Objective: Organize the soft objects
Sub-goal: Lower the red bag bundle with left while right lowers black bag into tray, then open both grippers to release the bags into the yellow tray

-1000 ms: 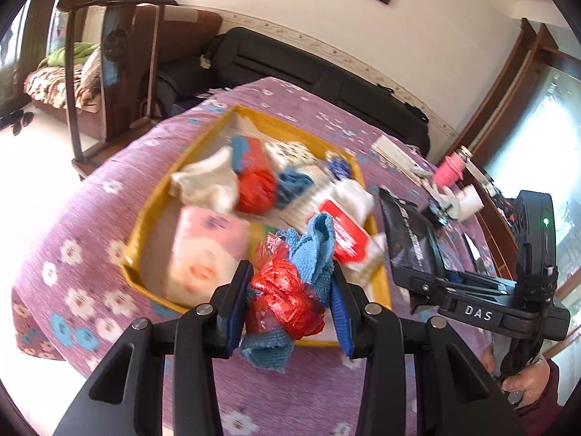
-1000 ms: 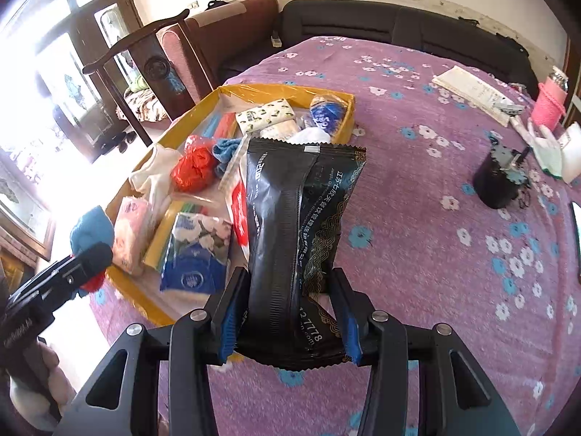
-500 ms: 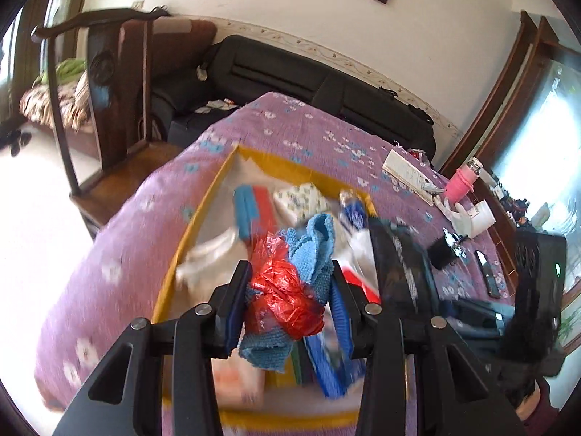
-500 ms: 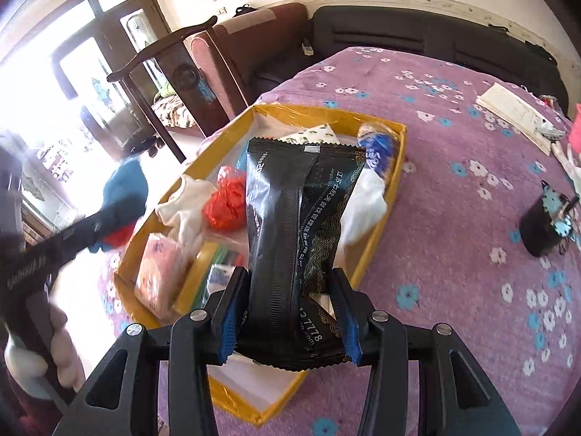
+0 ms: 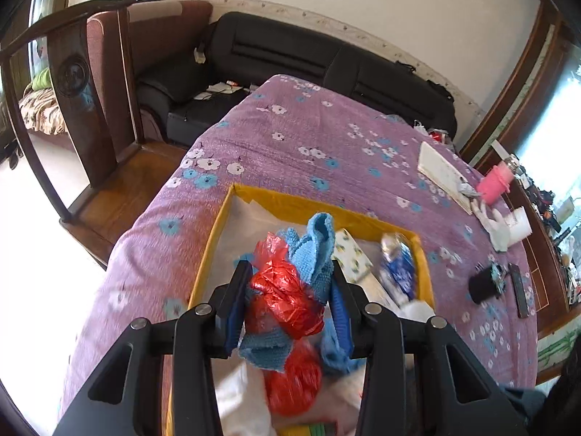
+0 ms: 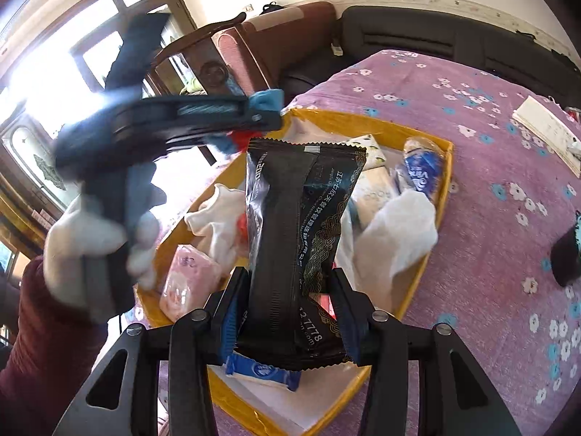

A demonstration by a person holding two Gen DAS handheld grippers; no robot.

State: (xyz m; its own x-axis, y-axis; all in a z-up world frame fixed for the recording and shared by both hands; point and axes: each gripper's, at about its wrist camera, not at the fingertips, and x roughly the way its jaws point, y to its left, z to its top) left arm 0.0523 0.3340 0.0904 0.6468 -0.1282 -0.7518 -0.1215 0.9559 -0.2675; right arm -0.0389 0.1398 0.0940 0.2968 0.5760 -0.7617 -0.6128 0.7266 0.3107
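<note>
Left gripper [image 5: 288, 292] clamped on a bundle of crumpled red plastic bag [image 5: 285, 296] and blue terry cloth [image 5: 316, 250], carried above the yellow tray [image 5: 218, 232]. The bundle bulges out past the pads on both sides and a flap of cloth hangs loose beneath; judged light, limp and compressible, the plastic slick, so it is best gripped across its thickest middle, as here.

Right gripper [image 6: 288, 312] closed across the lower part of a black foil pouch [image 6: 301, 243], which stands nearly upright between the pads, also above the tray. The pouch looks padded and pliant, its film probably slippery; a hold at mid-body, away from the crimped end seals, seems safest.

The tray sits on the floral purple cloth of the table [image 5: 326, 138], close to its near edge. It also holds a white cloth [image 6: 395, 232], a pink tissue pack [image 6: 185, 283], a blue-and-white wrapped pack [image 6: 421, 170] and a patterned tissue pack [image 6: 368, 145]. A gloved hand [image 6: 98, 239] carries the left gripper, blurred in the right wrist view.

Legible writing: the digits "127778" near the base of the black pouch. Chinese characters run along its length, too small to read. The blue pack's lettering is unclear.
</note>
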